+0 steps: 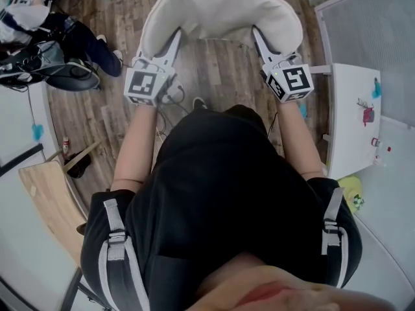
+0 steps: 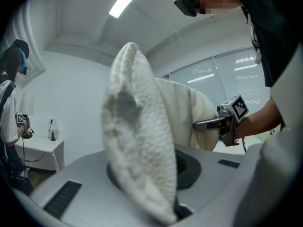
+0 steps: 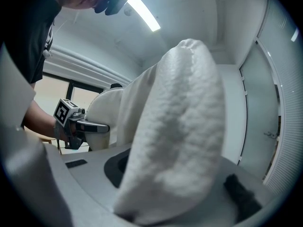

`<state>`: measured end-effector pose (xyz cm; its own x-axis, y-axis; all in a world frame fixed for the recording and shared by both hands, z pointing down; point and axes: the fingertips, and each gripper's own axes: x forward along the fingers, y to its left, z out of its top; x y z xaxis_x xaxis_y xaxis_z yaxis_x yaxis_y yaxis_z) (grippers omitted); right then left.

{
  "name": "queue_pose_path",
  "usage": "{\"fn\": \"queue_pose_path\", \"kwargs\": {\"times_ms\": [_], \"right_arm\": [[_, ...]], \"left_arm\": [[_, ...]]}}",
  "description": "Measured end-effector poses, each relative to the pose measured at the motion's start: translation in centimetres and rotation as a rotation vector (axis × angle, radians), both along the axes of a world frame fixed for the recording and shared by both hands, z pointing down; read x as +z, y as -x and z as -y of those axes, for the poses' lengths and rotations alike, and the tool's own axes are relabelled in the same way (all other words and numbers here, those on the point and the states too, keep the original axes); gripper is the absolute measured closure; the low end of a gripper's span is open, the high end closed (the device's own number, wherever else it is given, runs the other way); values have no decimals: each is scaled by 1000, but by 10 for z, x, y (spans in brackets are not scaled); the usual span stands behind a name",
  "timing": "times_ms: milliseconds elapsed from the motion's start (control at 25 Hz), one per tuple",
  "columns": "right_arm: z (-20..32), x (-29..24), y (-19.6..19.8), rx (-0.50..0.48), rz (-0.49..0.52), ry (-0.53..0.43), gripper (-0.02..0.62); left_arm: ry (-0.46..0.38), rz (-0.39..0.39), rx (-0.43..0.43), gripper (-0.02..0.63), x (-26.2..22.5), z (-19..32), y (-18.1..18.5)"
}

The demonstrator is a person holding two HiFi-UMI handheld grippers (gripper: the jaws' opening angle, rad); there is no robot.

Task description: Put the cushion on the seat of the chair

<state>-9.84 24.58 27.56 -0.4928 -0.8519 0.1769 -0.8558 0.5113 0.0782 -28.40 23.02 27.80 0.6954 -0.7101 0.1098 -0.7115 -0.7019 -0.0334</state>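
I have the left tool and the right tool each clamped on one end of the white cushion, the jaws nearly together with the fleecy fabric pinched between them. The cushion hangs in the air ahead of the person's body, above the wooden floor and touching nothing else that I can see. Its long axis runs from left to right, from one tool to the other, and it bows into an arch: the middle curves away from me while both ends come back toward the tools. In the left gripper view the pinched end rises nearly upright from the jaws and shows me its narrow edge, with the rest sweeping off to the right, where the other tool holds the far end. The right gripper view mirrors this, the end standing up from the jaws and leaning slightly left, the left tool gripping beyond it. Both tools point forward, roughly level and well apart, the cushion spanning the gap between them. A white desk stands to the right, clear of the cushion.
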Motion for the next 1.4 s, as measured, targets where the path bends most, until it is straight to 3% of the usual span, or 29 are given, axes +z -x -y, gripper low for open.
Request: {"fn": "queue_pose_path", "kwargs": {"times_ms": [240,800,1080,1400], "right_arm": [[4,-4,7,8,-8,-3,529],[38,-3,-22,11,12,-12,529],[80,6,-93,-7,34,5,529],[119,14,-143,-40,55,7,528]], "left_arm": [[10,-13,7,548,-3,7,6],[-2,-1,11,548,-5,38,-22],[16,19,5,548,-1,79,-94],[23,39,-19,548,2,110,-142]]}}
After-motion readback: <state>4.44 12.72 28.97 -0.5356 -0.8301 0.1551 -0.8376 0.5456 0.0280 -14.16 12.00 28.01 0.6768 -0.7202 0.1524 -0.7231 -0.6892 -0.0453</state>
